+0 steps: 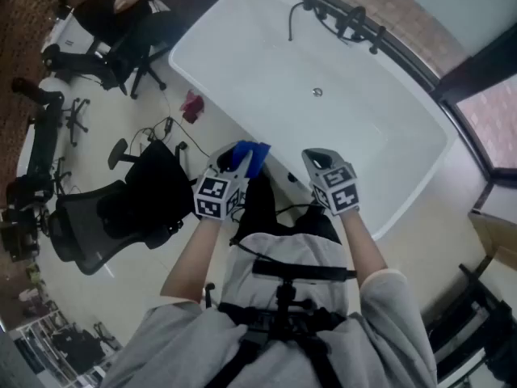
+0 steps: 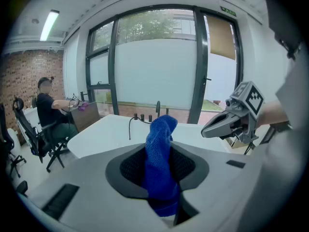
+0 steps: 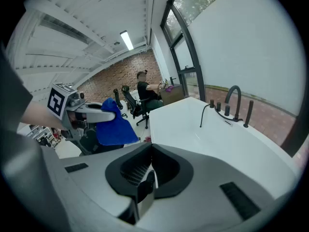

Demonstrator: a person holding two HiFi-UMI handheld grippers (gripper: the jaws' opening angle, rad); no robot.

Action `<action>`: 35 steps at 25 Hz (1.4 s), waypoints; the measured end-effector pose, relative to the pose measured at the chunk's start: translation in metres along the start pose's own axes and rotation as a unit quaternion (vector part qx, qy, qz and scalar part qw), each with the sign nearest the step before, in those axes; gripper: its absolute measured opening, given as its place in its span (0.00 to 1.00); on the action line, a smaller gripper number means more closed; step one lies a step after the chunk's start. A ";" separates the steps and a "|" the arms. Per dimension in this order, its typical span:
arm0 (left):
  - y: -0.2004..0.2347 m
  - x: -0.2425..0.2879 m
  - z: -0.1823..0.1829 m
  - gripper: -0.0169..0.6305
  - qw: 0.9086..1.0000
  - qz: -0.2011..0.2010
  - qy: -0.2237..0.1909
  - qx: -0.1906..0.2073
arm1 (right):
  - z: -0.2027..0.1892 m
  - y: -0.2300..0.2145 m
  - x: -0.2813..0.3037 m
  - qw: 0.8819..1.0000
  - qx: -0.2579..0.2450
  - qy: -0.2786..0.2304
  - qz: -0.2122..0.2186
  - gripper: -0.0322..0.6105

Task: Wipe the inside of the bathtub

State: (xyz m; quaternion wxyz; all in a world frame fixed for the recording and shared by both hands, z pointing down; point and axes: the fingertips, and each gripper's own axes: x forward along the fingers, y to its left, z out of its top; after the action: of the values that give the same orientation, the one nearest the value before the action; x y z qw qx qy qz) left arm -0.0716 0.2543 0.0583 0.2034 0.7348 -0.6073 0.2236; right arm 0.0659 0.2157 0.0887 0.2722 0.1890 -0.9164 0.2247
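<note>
A white bathtub (image 1: pixel 339 128) lies in front of me, with a black faucet (image 1: pixel 347 23) on its far rim and a drain (image 1: pixel 317 92) in its floor. My left gripper (image 1: pixel 239 153) hovers over the near rim, shut on a blue cloth (image 1: pixel 254 157). In the left gripper view the cloth (image 2: pixel 159 144) sticks up out of the jaws of the left gripper (image 2: pixel 163 170), with the tub (image 2: pixel 111 134) beyond. My right gripper (image 1: pixel 317 155) is held beside it, shut with nothing in it (image 3: pixel 145 180). The right gripper view shows the left gripper (image 3: pixel 104 111) with the cloth (image 3: pixel 115 128).
Black office chairs (image 1: pixel 105 225) stand on the floor at my left, with cables and a pink item (image 1: pixel 191 105) near the tub's side. A person (image 1: pixel 121 6) sits at a desk beyond. Tall windows (image 2: pixel 159 66) run behind the tub.
</note>
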 end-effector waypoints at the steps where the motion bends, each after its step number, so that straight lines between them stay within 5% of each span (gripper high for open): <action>1: 0.004 0.009 -0.001 0.20 1.000 -0.003 0.004 0.005 | -0.002 -0.004 0.008 1.000 -0.002 0.004 0.000 0.06; 13: 0.078 0.149 -0.049 0.20 0.992 -0.060 0.080 0.079 | -0.020 -0.065 0.145 0.998 0.051 0.047 -0.003 0.06; 21: 0.113 0.228 -0.089 0.20 0.976 -0.114 0.133 0.128 | -0.034 -0.090 0.235 0.993 0.073 0.089 0.005 0.06; 27: 0.127 0.257 -0.133 0.20 0.955 -0.161 0.161 0.188 | -0.069 -0.096 0.281 0.989 0.099 0.106 -0.015 0.06; 35: 0.144 0.311 -0.173 0.20 0.906 -0.231 0.196 0.296 | -0.095 -0.109 0.332 0.982 0.145 0.118 -0.006 0.06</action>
State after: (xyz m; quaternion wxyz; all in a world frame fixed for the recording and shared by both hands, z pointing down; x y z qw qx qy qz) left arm -0.1765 0.0780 0.3824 0.1373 0.8224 -0.2739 0.4794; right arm -0.1027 0.0996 0.3871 0.3496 0.2041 -0.8344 0.3741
